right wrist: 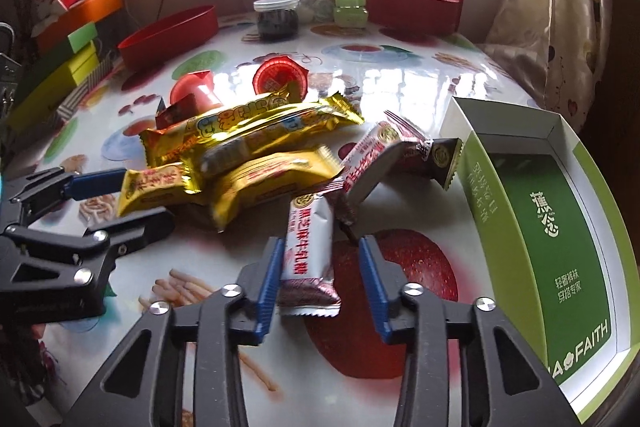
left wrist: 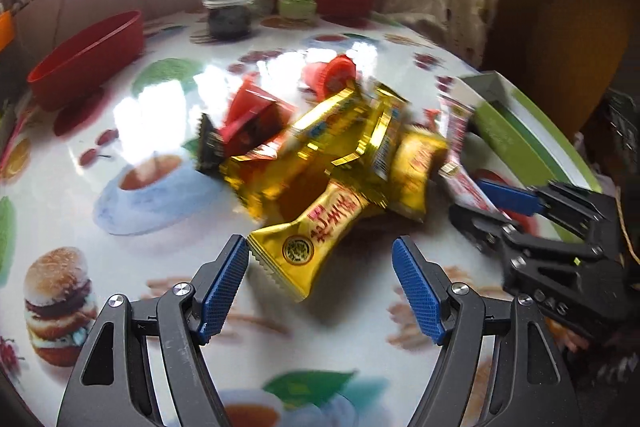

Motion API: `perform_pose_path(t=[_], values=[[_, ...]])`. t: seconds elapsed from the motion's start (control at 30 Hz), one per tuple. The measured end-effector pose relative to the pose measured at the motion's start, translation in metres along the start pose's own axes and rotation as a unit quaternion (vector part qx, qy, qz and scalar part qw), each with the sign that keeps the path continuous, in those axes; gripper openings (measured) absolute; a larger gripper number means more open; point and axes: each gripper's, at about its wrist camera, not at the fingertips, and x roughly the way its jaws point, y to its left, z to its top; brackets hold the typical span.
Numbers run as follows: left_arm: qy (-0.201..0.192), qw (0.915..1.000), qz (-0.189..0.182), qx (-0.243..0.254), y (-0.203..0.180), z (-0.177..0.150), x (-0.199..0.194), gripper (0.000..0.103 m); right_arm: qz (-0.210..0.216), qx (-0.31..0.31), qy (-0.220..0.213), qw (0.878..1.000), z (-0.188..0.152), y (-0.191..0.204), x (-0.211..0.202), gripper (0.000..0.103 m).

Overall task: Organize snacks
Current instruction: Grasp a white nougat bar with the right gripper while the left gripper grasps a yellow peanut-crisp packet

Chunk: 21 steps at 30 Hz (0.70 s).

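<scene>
Through my left wrist camera, my left gripper (left wrist: 320, 287) stands spread wide over the printed table (left wrist: 120, 211), a gold snack packet (left wrist: 312, 239) with red lettering lying between its fingers, one crimped end just beside the left pad. Through my right wrist camera, my right gripper (right wrist: 322, 283) is parted around a silver-and-maroon snack bar (right wrist: 310, 259), which touches the left pad and lies clear of the right one, beside the open green box (right wrist: 560, 227).

A green and white open cardboard box (right wrist: 560, 227) carries the white characters "蕉念" and, near its lower edge, the partly cut-off letters "FAITH". A silver and dark red snack bar wrapper (right wrist: 310, 251) shows red Chinese print, blurred. Gold foil snack wrappers (left wrist: 320, 223) bear red Chinese characters, also unreadable.
</scene>
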Motion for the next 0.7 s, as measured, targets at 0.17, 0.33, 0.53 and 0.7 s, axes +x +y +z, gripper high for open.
perform_pose_path(t=[0.17, 0.33, 0.53, 0.7], values=[[0.002, 0.9990, -0.022, 0.039, -0.010, -0.003, -0.008, 0.075, 0.010, 0.005, 0.001, 1.000, -0.006, -0.003, -0.006, 0.027], [-0.011, 0.9996, 0.003, 0.026, -0.001, 0.010, -0.006, 0.075, 0.015, 0.010, 0.000, 1.000, -0.007, -0.005, -0.007, 0.027], [0.013, 0.9990, 0.004, 0.042, -0.008, 0.015, 0.015, 0.075, 0.024, 0.009, -0.002, 1.000, -0.004, -0.004, -0.004, 0.027], [0.004, 0.9992, 0.008, 0.040, -0.013, 0.014, 0.016, 0.074, 0.024, 0.006, -0.006, 1.000, -0.003, -0.004, -0.002, 0.027]])
